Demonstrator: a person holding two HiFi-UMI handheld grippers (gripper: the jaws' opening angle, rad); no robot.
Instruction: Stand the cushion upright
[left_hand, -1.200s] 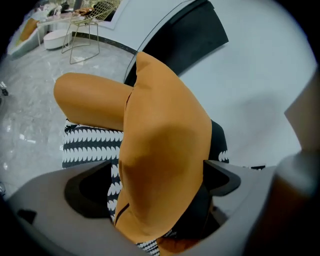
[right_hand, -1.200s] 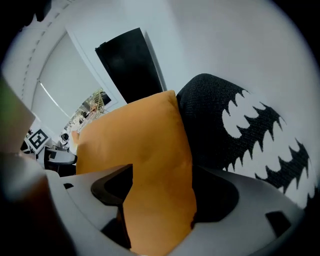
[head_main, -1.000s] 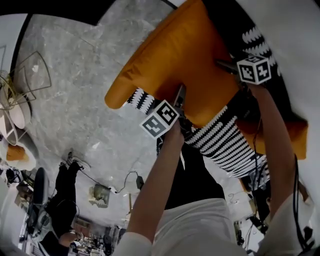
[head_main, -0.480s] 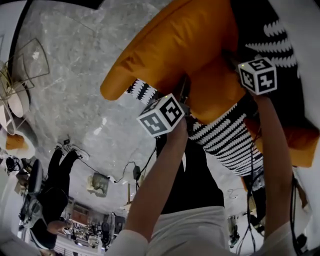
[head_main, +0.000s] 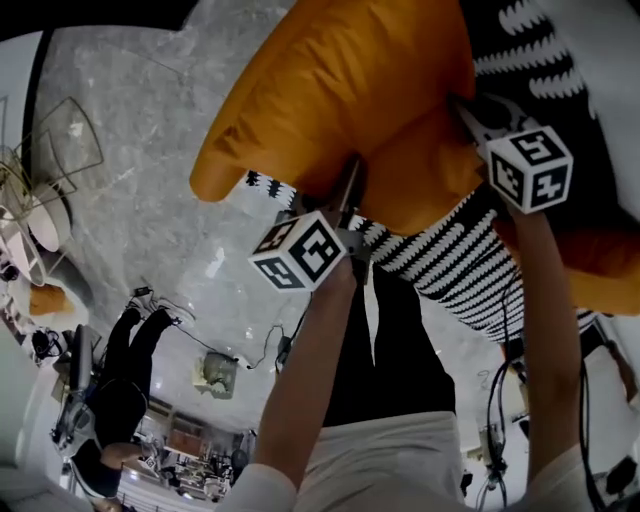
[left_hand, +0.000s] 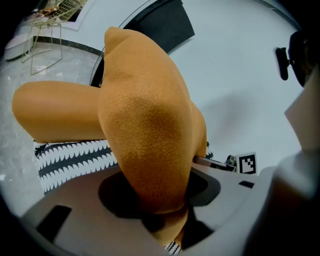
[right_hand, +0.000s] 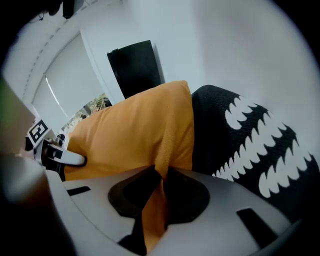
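L gripper (left_hand: 167, 220) and R gripper (right_hand: 156, 195), jaws having just been closing, are each pinching an edge of the orange cushion (head_main: 340, 90), which is resting against the black-white patterned cushion (head_main: 455, 265). The two-point hold is prob. keeping it from flopping while being tipped upright.

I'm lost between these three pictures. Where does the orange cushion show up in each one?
Head view: the orange cushion fills the top centre.
Left gripper view: it bulges through the middle, close to the camera.
Right gripper view: it sits centre-left, narrowing to a fold at the bottom.
Shared landmark: the black-and-white patterned fabric right beside it.
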